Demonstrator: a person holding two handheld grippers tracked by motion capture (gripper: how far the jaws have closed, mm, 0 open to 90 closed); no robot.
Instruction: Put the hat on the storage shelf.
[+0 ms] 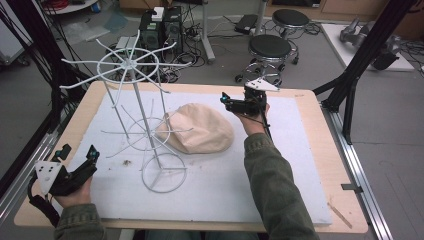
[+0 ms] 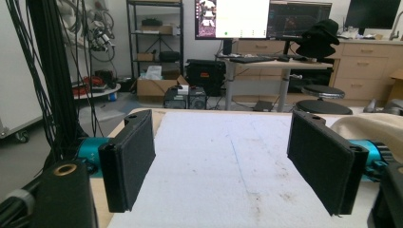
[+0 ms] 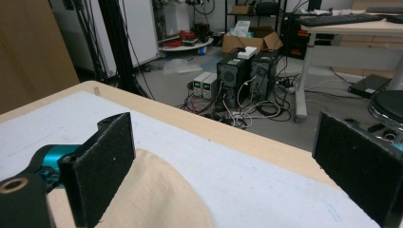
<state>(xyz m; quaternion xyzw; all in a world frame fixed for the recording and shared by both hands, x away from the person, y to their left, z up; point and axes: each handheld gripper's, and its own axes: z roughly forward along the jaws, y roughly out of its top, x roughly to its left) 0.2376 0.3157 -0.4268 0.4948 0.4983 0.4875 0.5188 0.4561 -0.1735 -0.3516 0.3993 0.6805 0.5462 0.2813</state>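
Observation:
A beige cloth cap (image 1: 200, 129) lies flat in the middle of the white mat (image 1: 280, 165). Just left of it stands a tall white wire stand (image 1: 128, 64) with spoked rings and a round base (image 1: 164, 172). My right gripper (image 1: 226, 101) hovers over the cap's far right edge, pointing left, open and holding nothing. In the right gripper view the cap (image 3: 157, 194) sits below and between the open gripper (image 3: 228, 166). My left gripper (image 1: 79, 150) rests at the mat's near left corner, open and empty. The left gripper view shows its jaws wide apart (image 2: 225, 156) and the cap (image 2: 370, 126) at the right edge.
The mat covers a wooden table (image 1: 325, 150). Black frame posts (image 1: 357, 75) stand at the right and left sides. Two stools (image 1: 270, 47) and computer cases (image 1: 160, 27) with cables sit on the floor beyond the far edge.

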